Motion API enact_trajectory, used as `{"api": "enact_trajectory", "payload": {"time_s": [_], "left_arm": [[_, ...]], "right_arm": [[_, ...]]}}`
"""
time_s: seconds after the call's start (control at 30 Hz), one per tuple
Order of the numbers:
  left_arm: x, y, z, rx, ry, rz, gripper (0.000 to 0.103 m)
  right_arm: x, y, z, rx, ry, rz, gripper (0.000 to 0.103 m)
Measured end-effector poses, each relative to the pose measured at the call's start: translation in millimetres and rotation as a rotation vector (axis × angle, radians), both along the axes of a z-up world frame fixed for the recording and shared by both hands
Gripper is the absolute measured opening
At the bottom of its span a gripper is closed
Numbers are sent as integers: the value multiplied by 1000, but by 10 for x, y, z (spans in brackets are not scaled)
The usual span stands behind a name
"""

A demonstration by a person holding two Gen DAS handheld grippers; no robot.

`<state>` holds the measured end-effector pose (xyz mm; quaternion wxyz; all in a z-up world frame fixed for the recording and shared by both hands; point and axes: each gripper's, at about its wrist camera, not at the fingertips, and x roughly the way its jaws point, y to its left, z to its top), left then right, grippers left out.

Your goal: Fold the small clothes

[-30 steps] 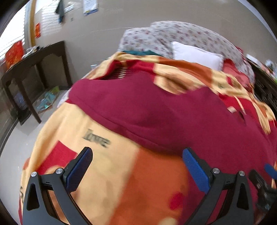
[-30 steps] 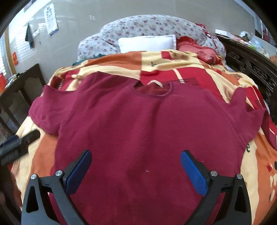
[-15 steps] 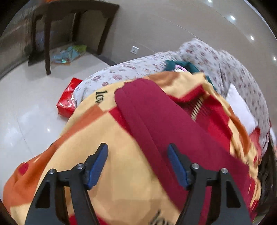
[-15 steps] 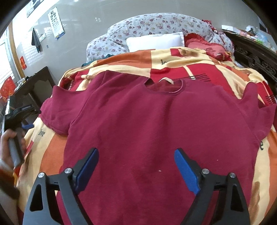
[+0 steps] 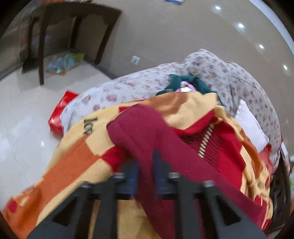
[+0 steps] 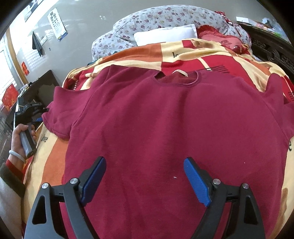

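A dark red T-shirt point(image 6: 174, 119) lies flat, front up, on a red, orange and cream blanket point(image 6: 183, 53), collar at the far side. My right gripper point(image 6: 145, 174) is open and empty, hovering over the shirt's lower middle. My left gripper point(image 5: 146, 174) is shut on the shirt's left sleeve point(image 5: 143, 128) near its hem; the view is blurred. In the right wrist view the left gripper point(image 6: 39, 114) shows at the left sleeve point(image 6: 60, 117), held by a hand.
A white pillow point(image 6: 165, 34) and floral bedding point(image 6: 165, 16) lie at the bed's head. A dark carved frame point(image 6: 272, 51) runs along the right. A dark wooden table point(image 5: 73, 23) and a red box point(image 5: 60, 114) stand on the floor left of the bed.
My left gripper swung to the shirt's left sleeve and closed on it. My right gripper stayed open and moved slightly forward over the shirt.
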<state>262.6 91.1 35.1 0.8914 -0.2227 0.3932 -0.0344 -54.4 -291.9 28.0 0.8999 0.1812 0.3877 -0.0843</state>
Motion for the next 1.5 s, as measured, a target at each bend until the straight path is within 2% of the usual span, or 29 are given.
{"api": "enact_trajectory", "payload": {"time_s": [0.1,0.27,0.37,0.5,0.6,0.67,0.77,1.0,1.13,1.27,1.3,1.33,1.37,1.43,1.5], "left_arm": [[-127,-24,209,40,-53,-10,8],[-466,-118,682,56,-162,-62,8],[-756,-328,1005,46,-241,-144,8],[-1259,-880,1390,35,-341,-313,8],[-1603,-1367,1502,25,-379,-450,8],[-1770,-1665,1490,28,-382,-525,8],[-1988,-2133,1324,31,-354,-634,8],[-2158,-2965,576,98,-219,-741,8],[-2201,-3219,231,135,-144,-767,8],[-2267,-3238,131,165,-117,-794,10],[-2284,-3172,162,154,-111,-810,14],[-2297,-3131,181,143,-106,-819,24],[-2308,-3072,219,131,-106,-826,42],[-2379,-2876,334,124,-144,-808,62],[-2477,-2652,454,162,-213,-790,62]], "right_arm": [[-16,-6,21,3,-9,-5,90],[-36,-27,59,22,-18,-9,90],[-93,-79,149,35,-43,-28,90],[-179,-181,277,43,-71,-58,90],[-256,-258,369,43,-88,-76,90],[-323,-329,426,43,-97,-95,90],[-414,-450,478,30,-101,-128,90],[-639,-785,437,11,-69,-201,90],[-738,-961,384,30,-54,-236,90],[-781,-1047,361,45,-54,-254,92],[-764,-1062,357,51,-49,-253,93],[-737,-1073,354,56,-45,-249,93],[-691,-1085,359,61,-43,-242,93],[-592,-1069,389,68,-55,-212,93],[-483,-1044,398,81,-49,-178,93]]}}
